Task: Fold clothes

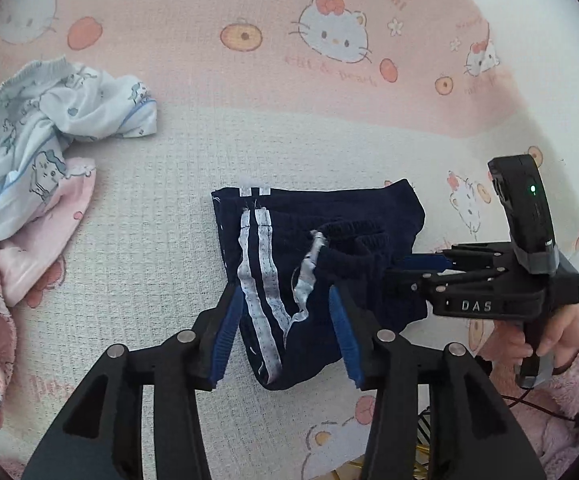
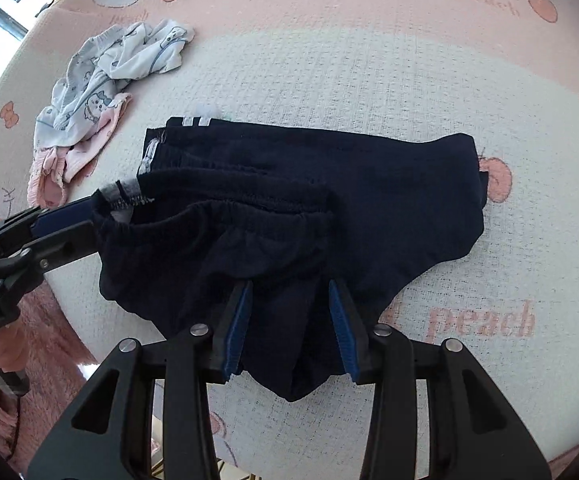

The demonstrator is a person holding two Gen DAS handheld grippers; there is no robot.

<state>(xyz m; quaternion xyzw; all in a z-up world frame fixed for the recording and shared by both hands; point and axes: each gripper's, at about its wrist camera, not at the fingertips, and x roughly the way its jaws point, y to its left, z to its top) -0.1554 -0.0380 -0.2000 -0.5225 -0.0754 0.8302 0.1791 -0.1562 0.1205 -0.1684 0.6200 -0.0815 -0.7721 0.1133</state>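
Navy shorts with white side stripes [image 1: 289, 272] lie partly folded on the pink and white cartoon-print cover; they also show in the right wrist view [image 2: 309, 208]. My left gripper [image 1: 287, 328] is open, its blue pads on either side of the striped near edge of the shorts. In the right wrist view it [image 2: 89, 216] reaches in from the left by the waistband corner. My right gripper [image 2: 289, 328] is open, jaws astride the near fold of the shorts. In the left wrist view it [image 1: 421, 264] comes in from the right at the waistband.
A crumpled light blue printed garment [image 1: 49, 128] lies on a pink garment [image 1: 29, 260] at the left; both show at upper left in the right wrist view [image 2: 101, 80]. The table's near edge runs along the bottom. A hand in a pink fleece sleeve [image 1: 561, 340] holds the right gripper.
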